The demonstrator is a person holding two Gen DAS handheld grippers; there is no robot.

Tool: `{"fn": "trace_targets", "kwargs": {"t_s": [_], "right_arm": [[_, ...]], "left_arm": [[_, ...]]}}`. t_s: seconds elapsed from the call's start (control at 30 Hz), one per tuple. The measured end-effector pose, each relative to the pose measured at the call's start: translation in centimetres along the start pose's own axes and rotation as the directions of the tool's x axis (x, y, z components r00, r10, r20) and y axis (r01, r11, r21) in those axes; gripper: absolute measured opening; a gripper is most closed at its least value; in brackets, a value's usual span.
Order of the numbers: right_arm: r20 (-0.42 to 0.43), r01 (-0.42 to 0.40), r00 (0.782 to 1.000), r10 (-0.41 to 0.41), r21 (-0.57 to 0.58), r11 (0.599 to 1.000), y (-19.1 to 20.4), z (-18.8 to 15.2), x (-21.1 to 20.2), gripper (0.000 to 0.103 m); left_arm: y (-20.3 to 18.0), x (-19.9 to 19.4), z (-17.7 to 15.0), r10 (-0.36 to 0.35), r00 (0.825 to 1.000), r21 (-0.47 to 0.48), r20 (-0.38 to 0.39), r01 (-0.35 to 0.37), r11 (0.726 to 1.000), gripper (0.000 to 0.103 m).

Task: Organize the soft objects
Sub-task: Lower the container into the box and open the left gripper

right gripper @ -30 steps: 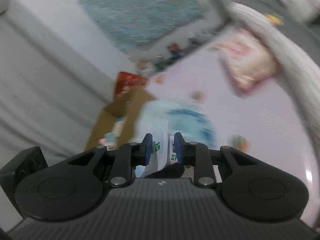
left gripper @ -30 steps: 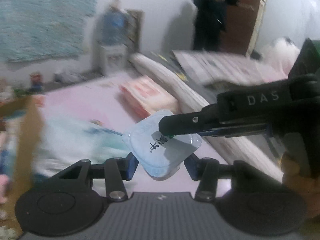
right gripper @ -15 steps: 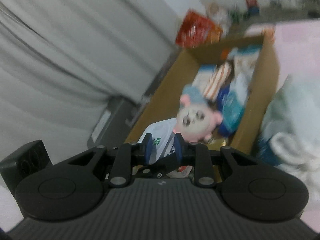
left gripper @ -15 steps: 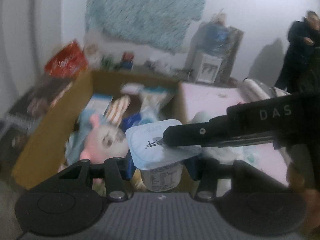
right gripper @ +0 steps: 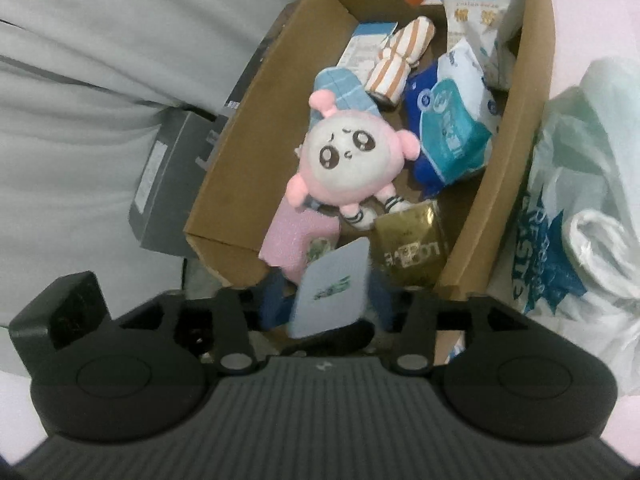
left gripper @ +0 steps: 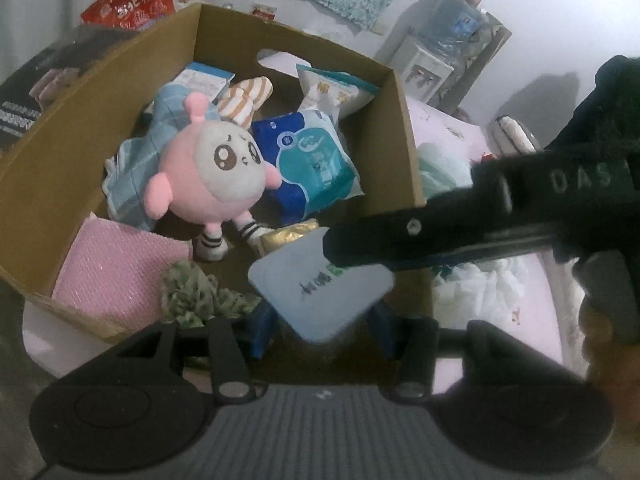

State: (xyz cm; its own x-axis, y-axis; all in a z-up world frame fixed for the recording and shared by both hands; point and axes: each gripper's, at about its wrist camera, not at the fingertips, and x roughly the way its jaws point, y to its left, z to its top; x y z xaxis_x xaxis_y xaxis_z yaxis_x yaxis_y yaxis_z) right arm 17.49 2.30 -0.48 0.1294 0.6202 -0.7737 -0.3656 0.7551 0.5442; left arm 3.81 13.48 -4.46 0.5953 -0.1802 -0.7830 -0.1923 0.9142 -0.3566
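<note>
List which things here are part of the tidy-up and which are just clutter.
Job: cup, box, plush, blue pack, pink pad.
Clutter: red bag, dispenser, plastic bag, grey case.

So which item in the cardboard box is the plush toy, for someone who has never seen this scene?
Find the open cardboard box beside the pink surface. In its middle lies the plush toy, resting against a blue checked cloth and next to a blue-and-teal packet. It alone has a round pink body, a pale face with big dark eyes, and striped legs.
</note>
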Motion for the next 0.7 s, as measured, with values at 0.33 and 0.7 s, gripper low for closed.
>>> {"fn": "trace_targets", "kwargs": {"t_s": [0.33, 0.7], "right_arm": [[0.074, 0.002, 0.997, 0.001, -0.033, 0.999, 0.4, 0.0, -1.6, 0.057], [0.417, 0.137, 0.906, -0.067, -0.140, 0.981, 1.3, -3.5, -7.6, 0.089]], "left_arm": [[0.1, -1.1, 0.1, -0.012, 0.999, 0.004, 0.045, 0.012, 1.000, 0.059], [-1.3, -7.1, -0.7, 0.101, 0.934, 0.042, 0.342, -0.123, 0.992, 0.097]]}}
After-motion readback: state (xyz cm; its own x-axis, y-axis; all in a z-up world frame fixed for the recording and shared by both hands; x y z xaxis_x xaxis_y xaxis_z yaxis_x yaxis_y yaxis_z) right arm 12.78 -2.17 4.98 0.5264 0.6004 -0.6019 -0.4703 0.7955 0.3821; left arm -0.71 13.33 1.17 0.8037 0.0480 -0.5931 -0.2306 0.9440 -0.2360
